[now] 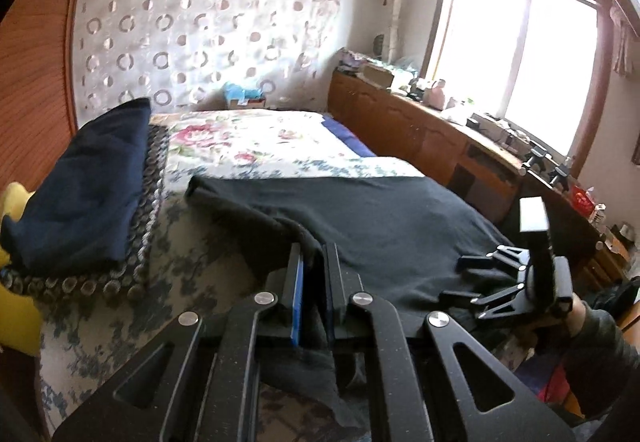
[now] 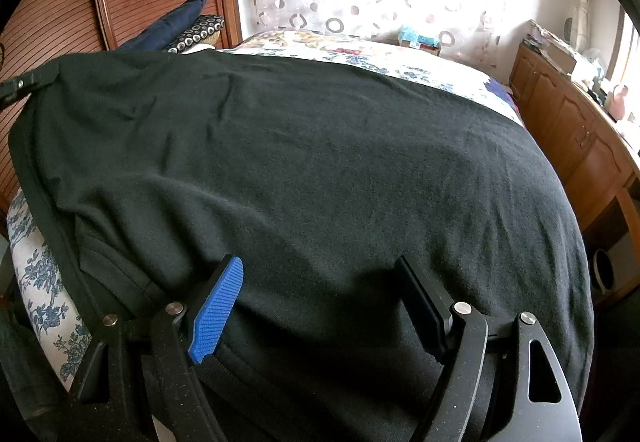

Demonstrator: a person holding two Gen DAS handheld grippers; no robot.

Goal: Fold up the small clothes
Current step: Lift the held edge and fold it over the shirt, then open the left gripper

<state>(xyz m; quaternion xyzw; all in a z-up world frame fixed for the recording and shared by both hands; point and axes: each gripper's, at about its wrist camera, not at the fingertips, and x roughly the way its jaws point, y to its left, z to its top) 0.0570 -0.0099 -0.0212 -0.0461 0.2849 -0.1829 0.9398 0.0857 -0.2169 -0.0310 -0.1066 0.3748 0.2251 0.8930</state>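
I'm seeing a navy folded cloth sitting mid-left of the left wrist view on a ring-patterned cushion, w/ wooden cabinets running under the window at right. Black garment is lying spread over the floral bed, filling the frame centre. Left gripper is pinching the garment's lifted edge, jaws nearly together. Right gripper is resting on the cloth, jaws wide apart, gripping nothing. No readable writing.
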